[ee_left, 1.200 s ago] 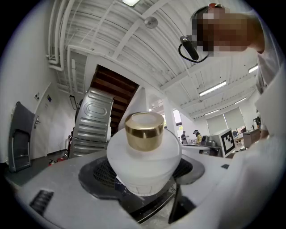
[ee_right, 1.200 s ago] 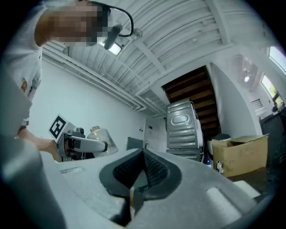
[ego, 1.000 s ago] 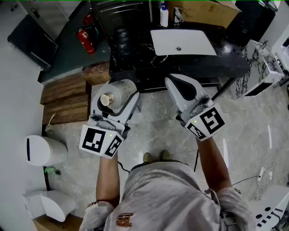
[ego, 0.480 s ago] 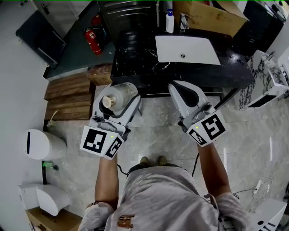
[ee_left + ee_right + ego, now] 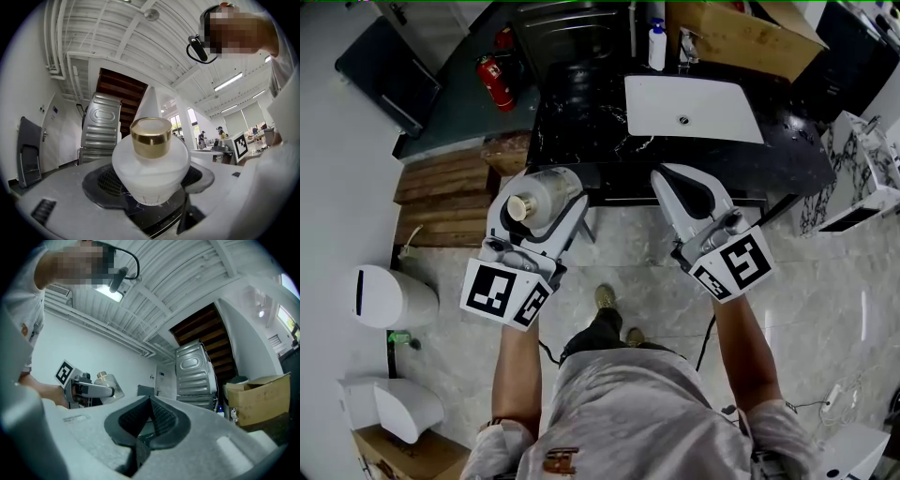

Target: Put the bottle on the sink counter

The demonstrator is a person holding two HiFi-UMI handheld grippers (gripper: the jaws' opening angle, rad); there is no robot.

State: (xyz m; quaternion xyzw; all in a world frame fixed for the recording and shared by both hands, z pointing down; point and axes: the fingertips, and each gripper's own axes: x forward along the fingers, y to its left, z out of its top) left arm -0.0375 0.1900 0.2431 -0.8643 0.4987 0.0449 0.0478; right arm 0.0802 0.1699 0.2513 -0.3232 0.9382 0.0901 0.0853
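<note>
Currently the left gripper [image 5: 538,201] is clamped on the bottle [image 5: 549,187], pinching its rounded frosted body below the gold cap [image 5: 518,207], just short of the black counter [image 5: 581,127] at its 12 o'clock. The sink [image 5: 694,101] lies toward 1 o'clock. At 3 o'clock the right gripper [image 5: 675,180] hangs empty, jaws together. The curved body could slip between the pads. Brought in low, the bottle could clip the counter edge, and set down tilted, it might topple.
</note>
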